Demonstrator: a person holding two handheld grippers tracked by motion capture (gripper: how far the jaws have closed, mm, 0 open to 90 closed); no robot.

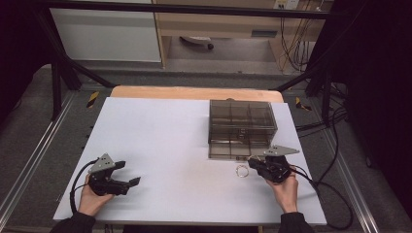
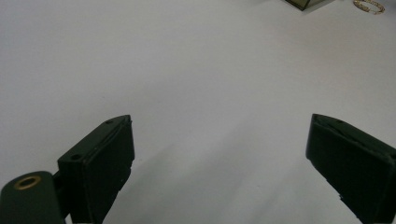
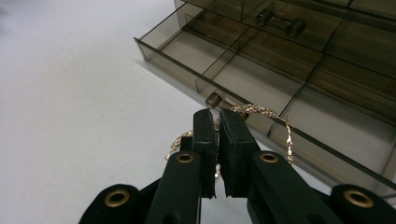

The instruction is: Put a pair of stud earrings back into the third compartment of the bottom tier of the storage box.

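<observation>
The left gripper rests on the white table, its 2 fingers spread wide with nothing between them. Well off to their far right lies a gold chain, just in front of the open bottom drawer of a smoky clear box. The right gripper sits beside that chain, near the drawer's front. Its fingers are pressed nearly together, pinching the chain, which loops out to both sides of them and drapes against the drawer's front wall.
</observation>
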